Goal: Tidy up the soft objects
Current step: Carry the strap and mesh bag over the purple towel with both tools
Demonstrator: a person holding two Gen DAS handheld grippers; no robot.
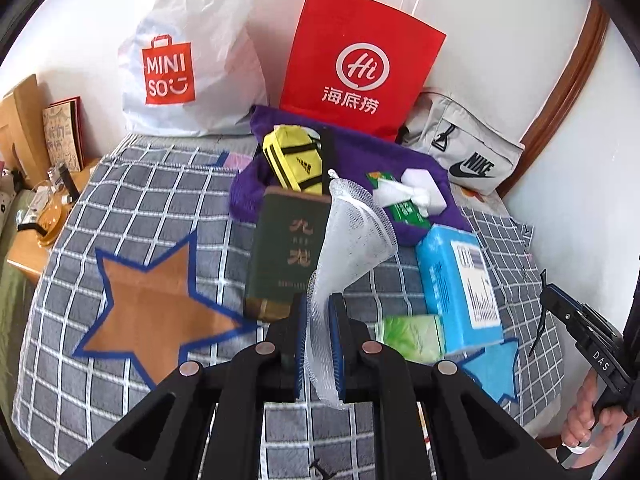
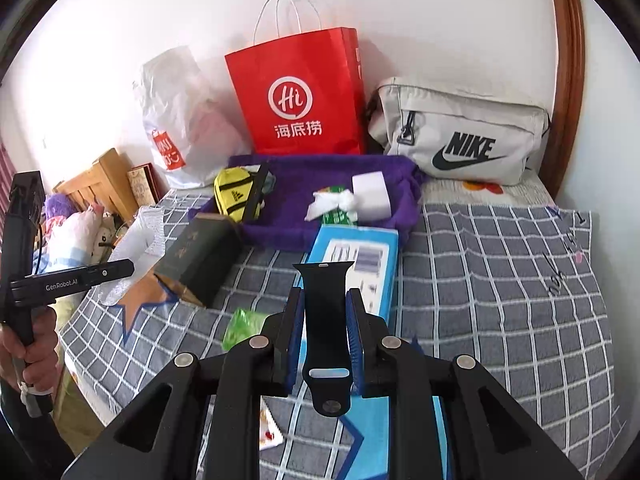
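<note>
My left gripper (image 1: 318, 308) is shut on a white mesh net pouch (image 1: 352, 236) and holds it up over the checked blanket; the pouch also shows in the right wrist view (image 2: 136, 244). My right gripper (image 2: 322, 304) is shut on a black rubber watch strap (image 2: 325, 320) above the blue box (image 2: 360, 256). A purple towel tray (image 2: 296, 196) at the back holds a yellow pouch (image 2: 234, 194), a white sponge block (image 2: 370, 192) and a green packet with white tissue (image 2: 332, 204).
A dark green box (image 1: 286, 252), a blue box (image 1: 456, 280) and a green tissue pack (image 1: 412, 336) lie on the grey checked blanket (image 1: 132, 208). A MINISO bag (image 1: 188, 64), a red paper bag (image 1: 360, 64) and a grey Nike bag (image 1: 460, 148) line the wall.
</note>
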